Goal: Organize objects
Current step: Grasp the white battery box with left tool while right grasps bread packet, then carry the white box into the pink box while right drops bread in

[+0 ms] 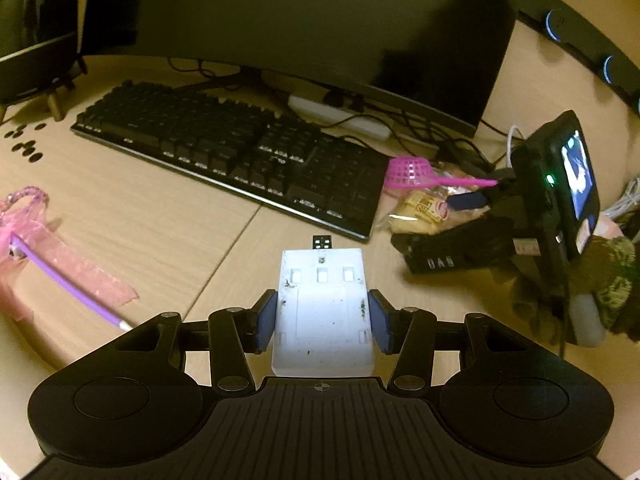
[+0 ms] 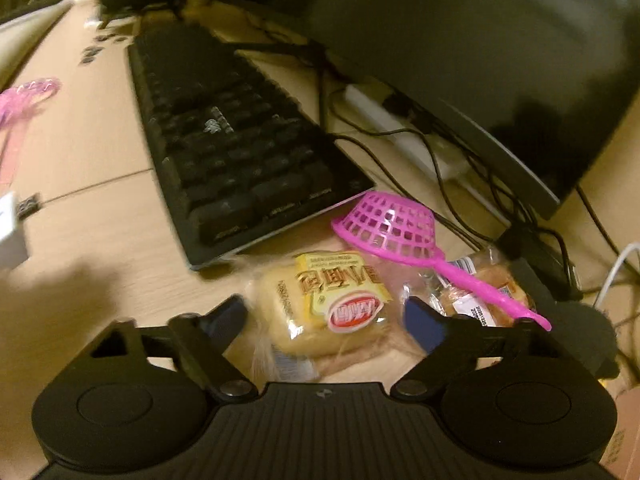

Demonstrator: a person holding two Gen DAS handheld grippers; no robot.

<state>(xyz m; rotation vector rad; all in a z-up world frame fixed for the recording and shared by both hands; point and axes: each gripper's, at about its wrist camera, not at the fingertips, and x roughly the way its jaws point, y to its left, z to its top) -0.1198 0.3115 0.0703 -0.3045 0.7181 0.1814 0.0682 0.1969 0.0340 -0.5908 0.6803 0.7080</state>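
My left gripper (image 1: 322, 320) is shut on a white plastic block (image 1: 322, 304), with its blue pads pressed on both sides, held above the wooden desk (image 1: 140, 216). The same block shows at the left edge of the right wrist view (image 2: 10, 228). My right gripper (image 2: 324, 320) stands open around a yellow wrapped bread pack (image 2: 320, 308) that lies on the desk; the pads are close to the wrapper but not visibly pressing. A pink plastic scoop (image 2: 388, 224) rests over a second snack pack (image 2: 480, 292) just right of it. The left wrist view shows the right gripper (image 1: 452, 220) at that bread pack (image 1: 420, 212).
A black keyboard (image 1: 224, 148) and a dark monitor (image 1: 320, 20) fill the back, with a white power strip (image 2: 400, 128) and cables behind. A pink ribbon wand (image 1: 60, 272) lies at the left. A speaker (image 1: 36, 32) and small dark discs (image 1: 24, 144) sit far left.
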